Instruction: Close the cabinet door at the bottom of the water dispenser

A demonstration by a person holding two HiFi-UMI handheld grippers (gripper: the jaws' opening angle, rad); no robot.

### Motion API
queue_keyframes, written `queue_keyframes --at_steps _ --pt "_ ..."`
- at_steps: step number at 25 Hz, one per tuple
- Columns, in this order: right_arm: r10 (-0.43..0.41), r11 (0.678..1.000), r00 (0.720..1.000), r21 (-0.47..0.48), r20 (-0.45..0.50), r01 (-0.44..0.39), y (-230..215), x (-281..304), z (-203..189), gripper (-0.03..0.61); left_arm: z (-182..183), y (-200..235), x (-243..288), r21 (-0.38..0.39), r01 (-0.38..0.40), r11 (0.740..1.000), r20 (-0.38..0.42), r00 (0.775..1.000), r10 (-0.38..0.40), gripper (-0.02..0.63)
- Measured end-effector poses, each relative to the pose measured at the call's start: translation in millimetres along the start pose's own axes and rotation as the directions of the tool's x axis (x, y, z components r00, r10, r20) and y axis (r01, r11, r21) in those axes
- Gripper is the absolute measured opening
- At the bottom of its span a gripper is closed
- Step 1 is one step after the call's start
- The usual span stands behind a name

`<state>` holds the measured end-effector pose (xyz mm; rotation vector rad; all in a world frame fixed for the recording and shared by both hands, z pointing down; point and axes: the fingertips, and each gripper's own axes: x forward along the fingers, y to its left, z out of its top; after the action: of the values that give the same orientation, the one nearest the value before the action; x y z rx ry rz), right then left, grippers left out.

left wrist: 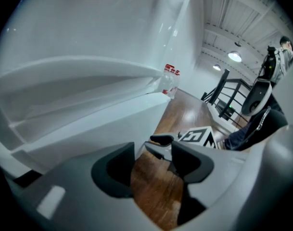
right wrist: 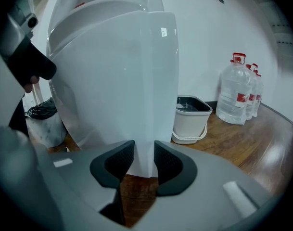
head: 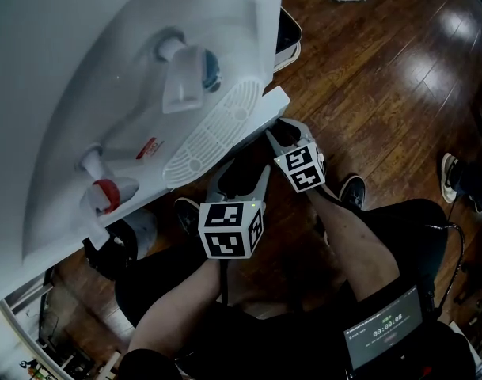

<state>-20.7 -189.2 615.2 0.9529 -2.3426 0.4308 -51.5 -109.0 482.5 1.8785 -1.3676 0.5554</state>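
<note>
**Item 1, task's thing:** white plastic cabinet door [right wrist: 117, 81] at the foot of the white water dispenser [head: 106, 93]. It stands swung open, with its free vertical edge toward me.
- Handling (my judgement): a light, stiff moulded panel with a smooth, slippery face, and it swings on hinges.
- Hold: best taken at the free edge or pushed flat near it, and gently, so the latch meets without a slam.

**Item 2:** my right gripper [right wrist: 141, 150]. The jaws stand a narrow gap apart with the door's edge lined up at 12 o'clock in that gap. I cannot tell whether the pads touch it.

**Item 3:** my left gripper [left wrist: 153, 153]. It is partly open and holds nothing; only wooden floor [left wrist: 156, 191] shows through the gap.

**Containers:**
- White plastic bucket with handle [right wrist: 189, 121], at 3 o'clock of the door. The inside is dark and its contents are unseen.
- Clear large water bottles with red caps [right wrist: 240, 93], further toward 3 o'clock. I cannot tell how full they are.
- Black-bagged bin [right wrist: 40, 117], at 9 o'clock. Its contents are unclear.
</note>
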Motion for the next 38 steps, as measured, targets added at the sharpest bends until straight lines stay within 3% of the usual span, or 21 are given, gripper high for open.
queue_keyframes --at_steps 10,17,38 --pt "0.027 0.999 1.000 0.021 0.016 -0.027 1 2 2 0.115 0 1 3 0.001 -0.005 1.000 -0.008 1.000 0.005 0.255" --pt "-0.029 0.999 0.985 -0.025 -0.172 0.025 -15 6 -53 0.115 -2 -5 3 0.003 0.002 1.000 -0.017 1.000 -0.002 0.255" --pt "-0.048 0.998 0.992 0.042 -0.121 0.053 -20 37 -26 0.078 -3 3 5 -0.013 -0.009 1.000 -0.020 1.000 0.008 0.255"
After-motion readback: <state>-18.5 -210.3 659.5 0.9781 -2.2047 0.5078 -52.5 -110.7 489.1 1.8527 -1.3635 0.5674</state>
